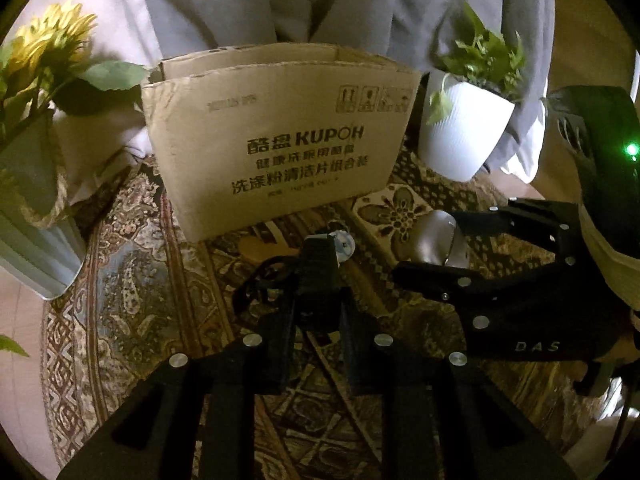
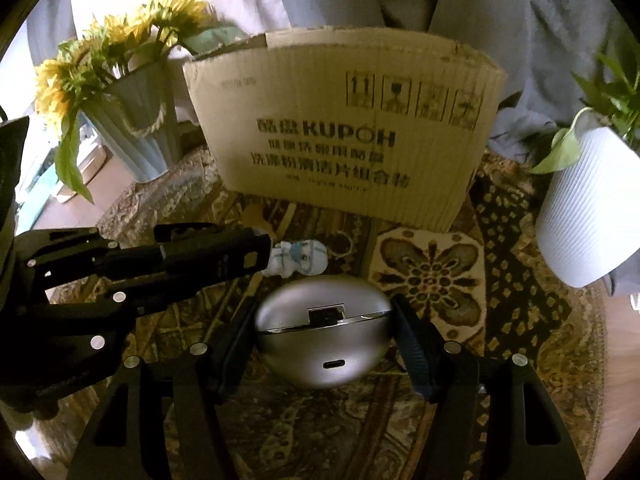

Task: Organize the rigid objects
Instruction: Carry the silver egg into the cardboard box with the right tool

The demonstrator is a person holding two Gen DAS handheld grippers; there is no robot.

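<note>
The right hand-held gripper (image 2: 324, 344) clamps the smooth silver case (image 2: 323, 330) above the rug (image 2: 520, 320); it could squirt out. The left hand-held gripper (image 1: 320, 252), nearly closed, pinches a small figurine (image 2: 298, 260) by its edge, which might drop short of the cardboard box (image 1: 280, 148).

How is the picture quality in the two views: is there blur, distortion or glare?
Left wrist view: fisheye bends the cardboard box edges, dim warm light, potted plant smeared, green lamp glares at right. Right wrist view: same bending, box print soft, silver case sharp with mild sheen.
</note>
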